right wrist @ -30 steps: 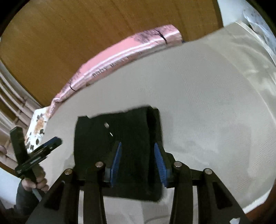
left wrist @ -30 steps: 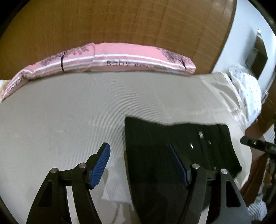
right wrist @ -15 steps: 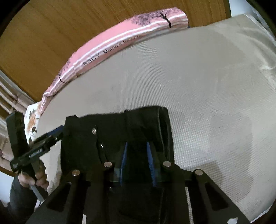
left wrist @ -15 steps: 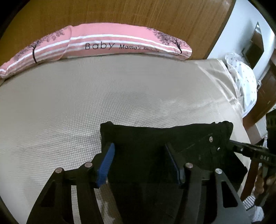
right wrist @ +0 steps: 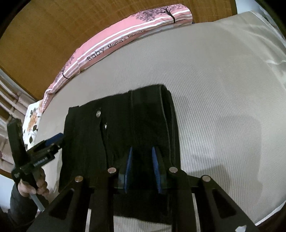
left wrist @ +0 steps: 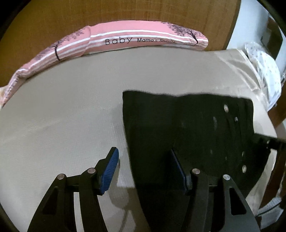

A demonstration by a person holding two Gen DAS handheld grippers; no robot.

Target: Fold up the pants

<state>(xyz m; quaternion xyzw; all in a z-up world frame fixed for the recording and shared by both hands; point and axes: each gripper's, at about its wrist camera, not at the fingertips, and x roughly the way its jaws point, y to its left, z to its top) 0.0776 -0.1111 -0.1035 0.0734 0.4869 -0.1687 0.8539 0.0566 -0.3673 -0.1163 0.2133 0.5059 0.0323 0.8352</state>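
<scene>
Black pants [left wrist: 187, 135] lie near the bed's [left wrist: 62, 116] front edge; right gripper [right wrist: 142, 160] pinches their fabric, left gripper [left wrist: 144, 169] gapes, straddling their edge.

Pink pillow [left wrist: 125, 42] — wooden headboard [left wrist: 89, 16].

I see the pants [left wrist: 187, 128] as matt black cloth with shiny metal rivets, lying on a beige mattress cover [left wrist: 71, 110] of finely ribbed weave. My grippers' pads [left wrist: 109, 171] look like ridged blue rubber on matt black plastic. The headboard [left wrist: 125, 12] is grained wood
</scene>
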